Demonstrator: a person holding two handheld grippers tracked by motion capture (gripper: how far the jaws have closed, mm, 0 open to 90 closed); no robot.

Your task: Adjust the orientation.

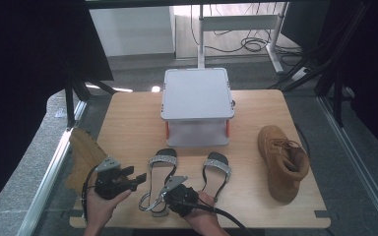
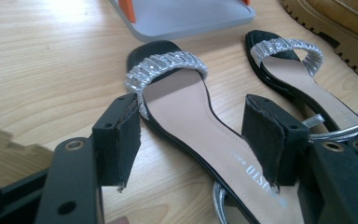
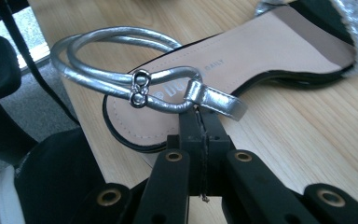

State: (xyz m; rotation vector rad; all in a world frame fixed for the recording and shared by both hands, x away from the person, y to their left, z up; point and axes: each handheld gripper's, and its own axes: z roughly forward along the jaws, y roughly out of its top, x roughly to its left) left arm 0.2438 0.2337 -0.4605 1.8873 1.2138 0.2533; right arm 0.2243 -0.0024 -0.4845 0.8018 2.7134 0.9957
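High view: boot [image 1: 282, 162] beside sandals [image 1: 161, 172], before stand [image 1: 197, 104].

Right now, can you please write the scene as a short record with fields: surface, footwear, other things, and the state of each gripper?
surface: wooden table
sandals: left sandal and right sandal, black with glittery straps, lying side by side
boots: tan boot at the right, second tan boot at the left table edge
other: grey stand at the back
left gripper: open, above the left sandal
right gripper: shut, at the left sandal's silver heel strap; whether it pinches the strap is unclear
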